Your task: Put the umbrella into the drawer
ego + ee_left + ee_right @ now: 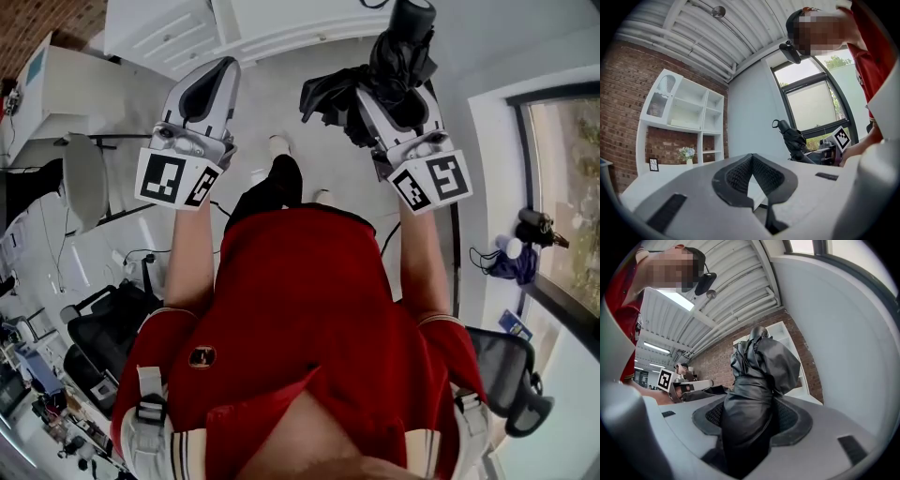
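Umbrella stands folded between the jaws of our right gripper, which are clamped wide around the bundle. Our left gripper is pinched together, empty. Loose fabric spills beside the right jaws, so we risk it snagging, or the bundle slipping out of the grip.

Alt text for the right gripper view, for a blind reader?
A folded black umbrella stands clamped in the jaws of the right gripper, mid-frame. Behind it are a brick wall and a ribbed white ceiling.
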